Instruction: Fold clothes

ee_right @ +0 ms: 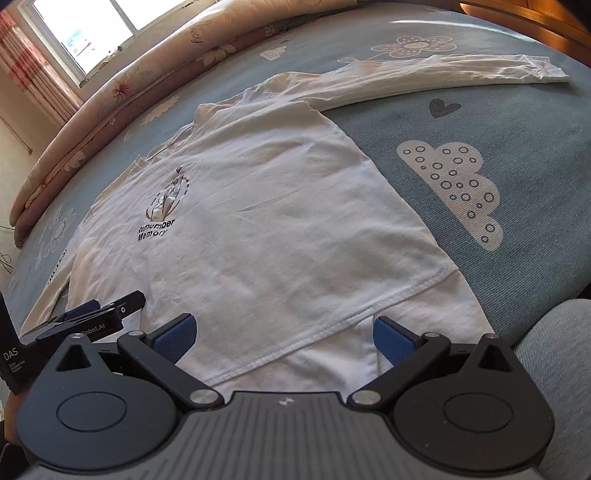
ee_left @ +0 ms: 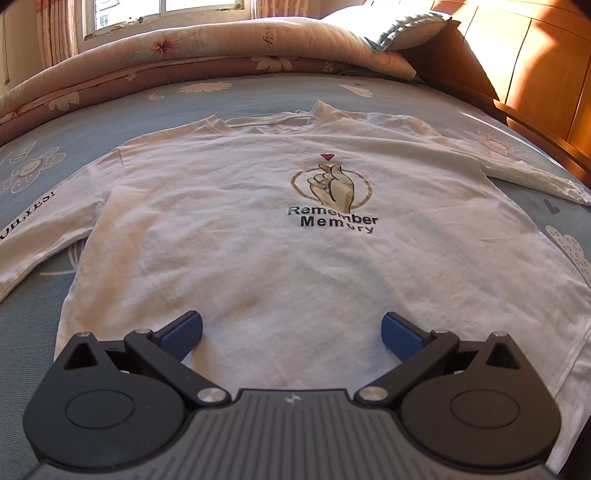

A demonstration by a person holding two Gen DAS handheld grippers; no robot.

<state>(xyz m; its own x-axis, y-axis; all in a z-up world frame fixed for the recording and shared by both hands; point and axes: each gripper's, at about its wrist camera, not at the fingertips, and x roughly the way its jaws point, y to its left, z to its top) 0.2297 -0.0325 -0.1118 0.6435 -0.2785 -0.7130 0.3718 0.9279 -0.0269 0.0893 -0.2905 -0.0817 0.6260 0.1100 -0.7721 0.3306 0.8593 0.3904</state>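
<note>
A white long-sleeved shirt [ee_left: 258,229] lies spread face up on the bed, with a finger-heart print and the words "Remember Memory" [ee_left: 332,219] on the chest. Its sleeves stretch out to both sides. My left gripper [ee_left: 291,332] hovers open over the lower body of the shirt, nothing between its blue pads. In the right wrist view the same shirt [ee_right: 280,221] runs away from me, its stitched hem [ee_right: 332,321] just ahead. My right gripper [ee_right: 282,334] is open above the hem at the bed's near edge. The left gripper [ee_right: 96,319] shows at the left there.
The blue bedsheet [ee_right: 480,129] carries flower, heart and cloud prints. A rolled floral quilt [ee_left: 166,62] and a pillow [ee_left: 402,29] lie at the far side below a window [ee_left: 162,11]. A wooden headboard [ee_left: 535,74] stands at the right.
</note>
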